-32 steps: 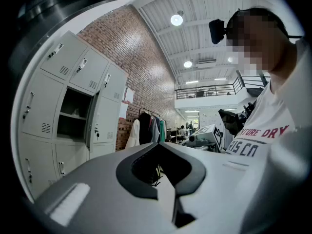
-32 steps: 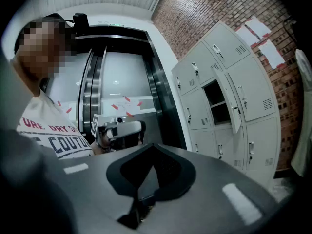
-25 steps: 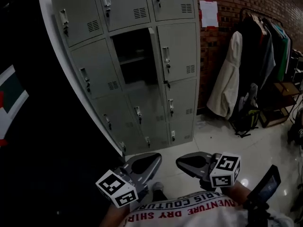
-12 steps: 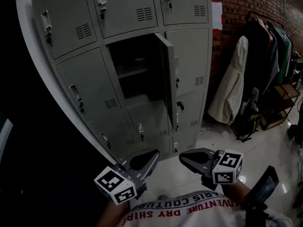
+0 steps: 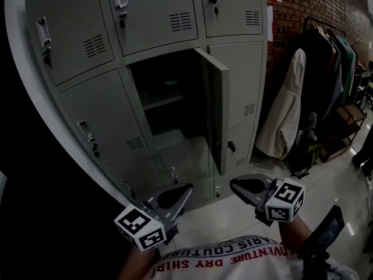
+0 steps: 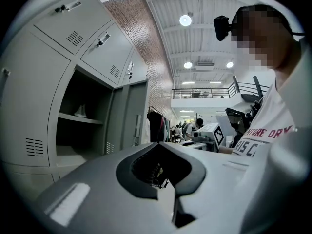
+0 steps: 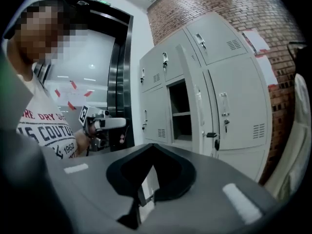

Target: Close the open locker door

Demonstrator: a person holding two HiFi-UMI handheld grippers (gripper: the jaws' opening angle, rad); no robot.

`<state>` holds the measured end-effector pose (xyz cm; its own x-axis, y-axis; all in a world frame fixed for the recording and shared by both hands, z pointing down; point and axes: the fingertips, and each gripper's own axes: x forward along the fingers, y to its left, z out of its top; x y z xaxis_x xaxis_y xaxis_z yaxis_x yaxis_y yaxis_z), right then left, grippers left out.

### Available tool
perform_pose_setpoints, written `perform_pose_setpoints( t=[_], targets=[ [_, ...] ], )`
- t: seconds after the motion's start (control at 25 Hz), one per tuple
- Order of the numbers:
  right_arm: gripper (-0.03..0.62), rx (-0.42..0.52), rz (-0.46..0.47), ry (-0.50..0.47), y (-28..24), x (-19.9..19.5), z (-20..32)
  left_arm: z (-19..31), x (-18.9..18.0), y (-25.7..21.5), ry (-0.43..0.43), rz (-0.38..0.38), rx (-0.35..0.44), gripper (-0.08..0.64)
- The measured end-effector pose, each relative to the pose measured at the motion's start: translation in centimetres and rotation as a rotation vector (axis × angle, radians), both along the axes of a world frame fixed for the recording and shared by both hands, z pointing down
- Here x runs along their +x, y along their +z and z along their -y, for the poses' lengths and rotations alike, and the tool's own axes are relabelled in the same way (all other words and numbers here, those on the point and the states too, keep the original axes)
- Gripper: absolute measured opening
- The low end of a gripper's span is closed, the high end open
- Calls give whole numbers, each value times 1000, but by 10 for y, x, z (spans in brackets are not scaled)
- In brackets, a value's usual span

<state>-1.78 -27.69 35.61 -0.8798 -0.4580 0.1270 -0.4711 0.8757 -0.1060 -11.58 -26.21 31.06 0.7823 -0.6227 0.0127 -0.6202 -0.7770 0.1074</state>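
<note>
A bank of grey lockers (image 5: 76, 34) fills the head view. In the middle row, the centre compartment (image 5: 166, 98) stands open and dark, with a shelf inside. Its door (image 5: 217, 109) swings out to the right, nearly edge-on to me. My left gripper (image 5: 186, 186) and right gripper (image 5: 233, 184) hang low by my chest, well below and short of the door, both shut and empty. The left gripper view shows the shut left gripper (image 6: 161, 145) with the open compartment (image 6: 80, 126) beyond. Past the shut right gripper (image 7: 152, 147), the right gripper view shows the door (image 7: 190, 96).
A clothes rack (image 5: 326, 69) with dark garments and a cream coat (image 5: 282, 109) stands right of the lockers, against a brick wall (image 5: 303, 4). A dark bag (image 5: 303, 147) lies on the glossy floor. A dark wall runs along the left.
The lockers have come closer and larger in the head view, and the open door now looks more edge-on. Both grippers stay low and shut.
</note>
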Motion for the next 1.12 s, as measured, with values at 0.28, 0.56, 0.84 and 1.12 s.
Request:
perform_pose_setpoints(
  t=[0.28,0.56,0.84,1.12],
  targets=[
    [-12,107,27,253,-44,40,98,21,-15,5,13,-4,-11,6],
    [-15,109,40,314,-50,37,148,46,-32,15,9,-10,-49,6],
    [-15,139,26,256,-53,12,152,66,-39,21,31,-12,-58,6],
    [-20,148,47,186,-58,-20,147,83,-50,24,36,-17,-73,6]
  ],
)
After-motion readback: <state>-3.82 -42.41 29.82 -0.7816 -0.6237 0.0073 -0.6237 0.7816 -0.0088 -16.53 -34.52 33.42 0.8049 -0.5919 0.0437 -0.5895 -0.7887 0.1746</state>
